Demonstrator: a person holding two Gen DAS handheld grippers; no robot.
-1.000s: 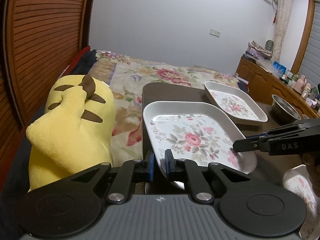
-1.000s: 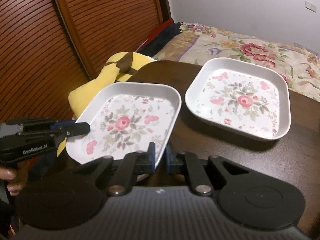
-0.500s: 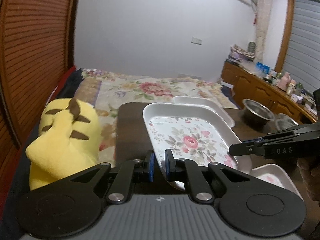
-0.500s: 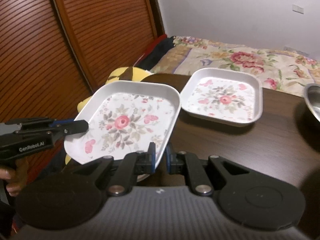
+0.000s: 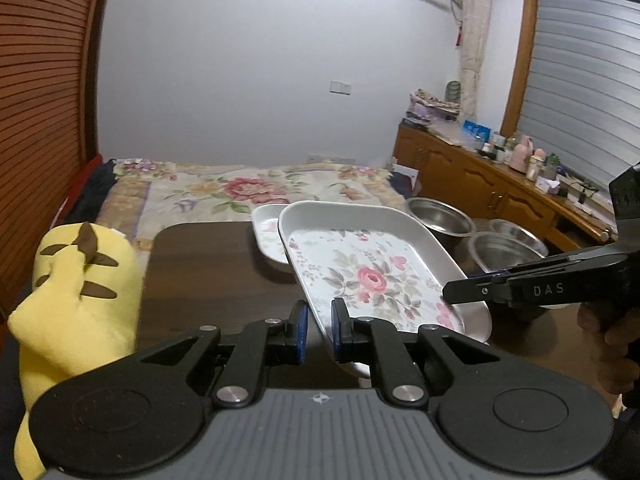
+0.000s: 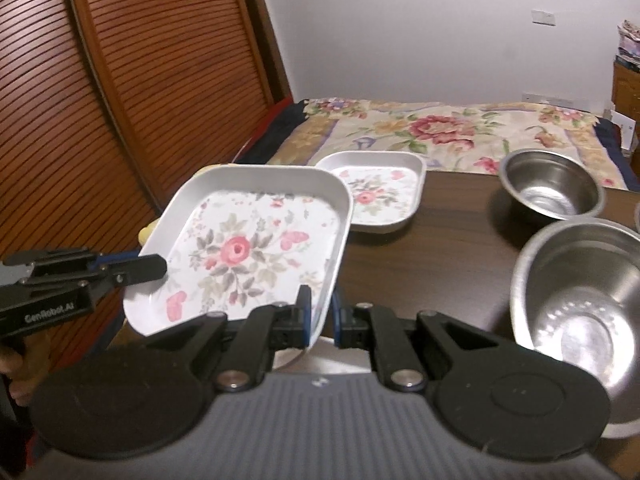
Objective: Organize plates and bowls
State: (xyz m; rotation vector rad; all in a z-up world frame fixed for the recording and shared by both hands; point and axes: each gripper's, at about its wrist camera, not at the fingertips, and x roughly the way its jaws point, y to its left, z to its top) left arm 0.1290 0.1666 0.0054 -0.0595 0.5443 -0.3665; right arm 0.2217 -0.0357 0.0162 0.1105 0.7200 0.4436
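Floral plate (image 6: 244,248): we hold it clear of the table (image 6: 452,248), left gripper (image 5: 318,332) and right gripper (image 6: 320,318) each clamped on a rim corner. Since a second ago we have carried it up and toward the second floral plate (image 6: 380,196), probably for stacking. Steel bowls (image 6: 548,188) untouched.

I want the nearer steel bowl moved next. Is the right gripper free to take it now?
Probably not: the right gripper is shut on the floral plate, shared with the left gripper. The steel bowl itself sits unobstructed.
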